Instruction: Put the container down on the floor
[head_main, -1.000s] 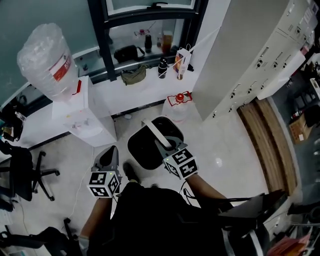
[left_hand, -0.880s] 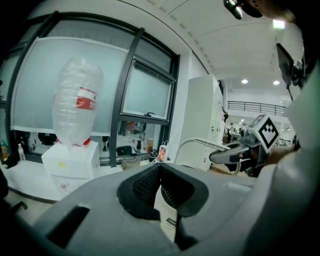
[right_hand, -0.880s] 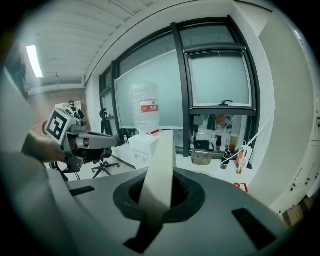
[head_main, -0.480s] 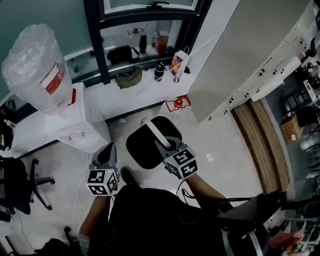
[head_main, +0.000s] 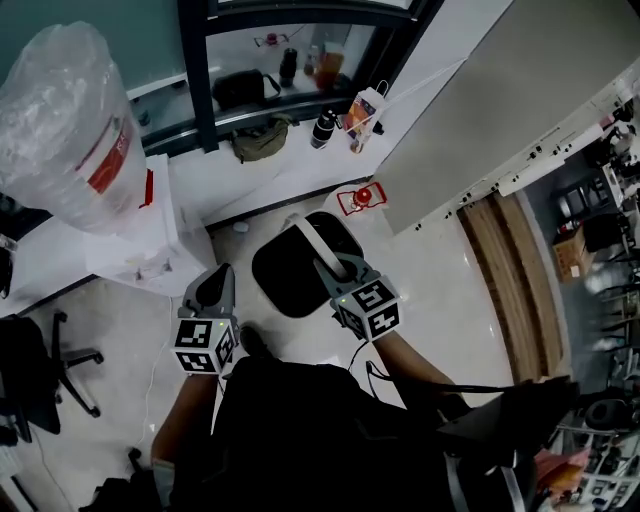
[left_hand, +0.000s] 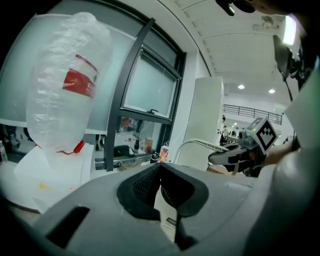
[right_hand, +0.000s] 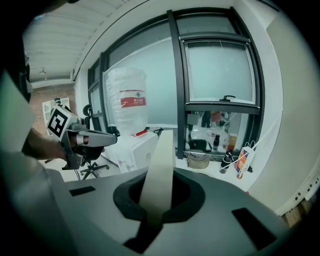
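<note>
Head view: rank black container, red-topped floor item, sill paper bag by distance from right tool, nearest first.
1. Black container, held by its handle in the right tool, just left.
2. Red-topped item, on the floor ahead.
3. Paper bag, up on the sill, farthest.

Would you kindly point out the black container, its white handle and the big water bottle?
container (head_main: 283, 282): head view, black surface beside the handle
handle (head_main: 311, 254): head view, middle of strip
water bottle (head_main: 55, 120): head view, clear side
</note>
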